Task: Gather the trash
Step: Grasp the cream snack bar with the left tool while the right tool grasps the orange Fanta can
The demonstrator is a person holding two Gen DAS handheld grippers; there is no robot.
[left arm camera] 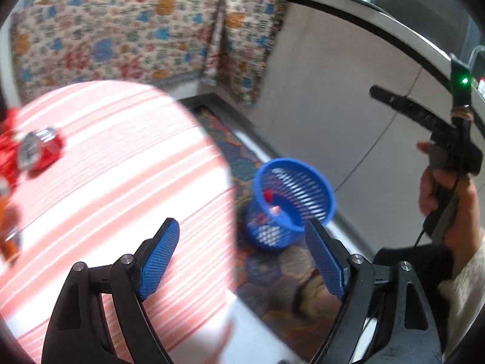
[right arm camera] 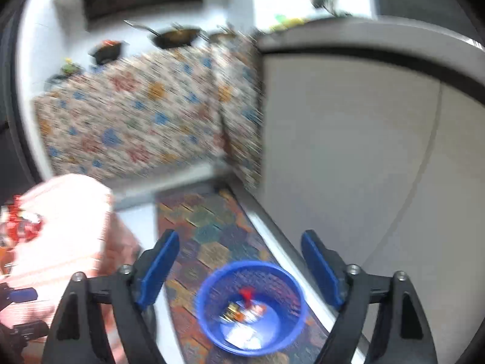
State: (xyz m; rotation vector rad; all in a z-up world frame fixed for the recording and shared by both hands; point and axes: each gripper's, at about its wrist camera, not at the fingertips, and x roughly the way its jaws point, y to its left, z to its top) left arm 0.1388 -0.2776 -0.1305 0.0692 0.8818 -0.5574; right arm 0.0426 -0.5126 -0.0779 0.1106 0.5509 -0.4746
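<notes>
A blue mesh waste basket (left arm camera: pixel 292 203) stands on the patterned floor rug beside the round table; it also shows in the right wrist view (right arm camera: pixel 251 306) with several bits of trash in its bottom. A crushed red can (left arm camera: pixel 39 150) lies on the pink striped tablecloth (left arm camera: pixel 121 166) at the left, and it shows in the right wrist view (right arm camera: pixel 21 227) too. My left gripper (left arm camera: pixel 242 256) is open and empty over the table's right edge. My right gripper (right arm camera: pixel 241 262) is open and empty, above the basket. The right gripper's handle (left arm camera: pixel 448 139) shows in the left wrist view.
An orange item (left arm camera: pixel 9 227) sits at the table's left edge, partly cut off. A floral cloth (left arm camera: pixel 127 33) hangs over the counter behind. Grey cabinet doors (left arm camera: pixel 348 100) stand right of the rug (right arm camera: pixel 206 230). Pans (right arm camera: pixel 178 36) sit on the counter.
</notes>
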